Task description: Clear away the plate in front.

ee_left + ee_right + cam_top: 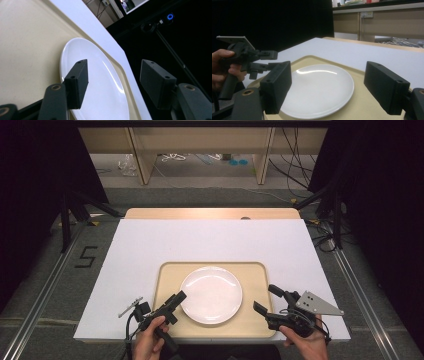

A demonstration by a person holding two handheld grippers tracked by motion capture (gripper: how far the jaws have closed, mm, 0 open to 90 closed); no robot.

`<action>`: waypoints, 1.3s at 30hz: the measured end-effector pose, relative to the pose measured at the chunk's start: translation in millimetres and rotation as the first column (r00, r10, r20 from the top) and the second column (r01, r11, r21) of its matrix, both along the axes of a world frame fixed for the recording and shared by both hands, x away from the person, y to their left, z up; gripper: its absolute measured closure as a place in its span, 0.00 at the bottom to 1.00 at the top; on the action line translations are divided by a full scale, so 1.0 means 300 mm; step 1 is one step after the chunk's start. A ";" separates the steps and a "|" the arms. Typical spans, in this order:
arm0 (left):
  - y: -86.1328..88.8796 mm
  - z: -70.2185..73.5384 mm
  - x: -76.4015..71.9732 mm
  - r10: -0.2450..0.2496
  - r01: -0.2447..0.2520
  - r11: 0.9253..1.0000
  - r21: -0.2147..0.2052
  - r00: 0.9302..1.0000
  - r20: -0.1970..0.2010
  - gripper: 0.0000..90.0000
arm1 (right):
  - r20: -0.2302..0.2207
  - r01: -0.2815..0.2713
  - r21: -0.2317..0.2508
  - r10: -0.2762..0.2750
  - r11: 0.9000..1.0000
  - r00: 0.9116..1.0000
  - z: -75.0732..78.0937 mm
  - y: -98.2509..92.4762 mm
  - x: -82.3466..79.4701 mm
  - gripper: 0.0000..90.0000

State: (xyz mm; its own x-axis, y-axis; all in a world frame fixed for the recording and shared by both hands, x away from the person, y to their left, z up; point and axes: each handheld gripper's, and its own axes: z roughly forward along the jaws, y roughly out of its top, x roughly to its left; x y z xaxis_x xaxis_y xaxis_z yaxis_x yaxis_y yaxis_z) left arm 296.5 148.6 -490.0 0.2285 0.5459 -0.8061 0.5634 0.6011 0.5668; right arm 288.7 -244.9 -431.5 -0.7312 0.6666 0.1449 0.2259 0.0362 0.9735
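Observation:
A white plate (211, 294) lies empty in the middle of a beige tray (167, 275) at the near side of the table. My left gripper (176, 301) is held at the plate's left rim, rolled onto its side, jaws open and not touching it. In the left gripper view the plate (75, 50) and the tray (30, 50) run past the open gripper (115, 72). My right gripper (266, 298) hovers open over the tray's right edge, nothing between its jaws. The right gripper view looks between that open gripper (328, 75) across the plate (317, 85) to the left gripper (270, 60).
The tray rests on a white sheet (210, 242) that covers the table, with a wooden strip (210, 213) along the far edge. Beyond the table are wooden shelf legs (142, 167) and loose cables on the floor. Black curtains stand at both sides.

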 end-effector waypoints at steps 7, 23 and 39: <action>0.026 0.035 -0.003 -0.029 0.016 0.991 0.133 0.995 0.096 0.37 | 0.000 -0.001 0.000 0.001 1.000 1.000 0.000 -0.002 0.001 0.26; 0.052 0.105 -0.040 -0.073 0.008 0.960 0.281 0.973 0.221 0.24 | 0.003 0.011 -0.001 -0.011 1.000 1.000 0.000 -0.001 0.002 0.26; 0.062 0.144 -0.108 -0.046 -0.100 0.910 0.403 0.940 0.339 0.17 | 0.006 0.012 -0.002 -0.012 1.000 1.000 -0.001 -0.001 0.002 0.25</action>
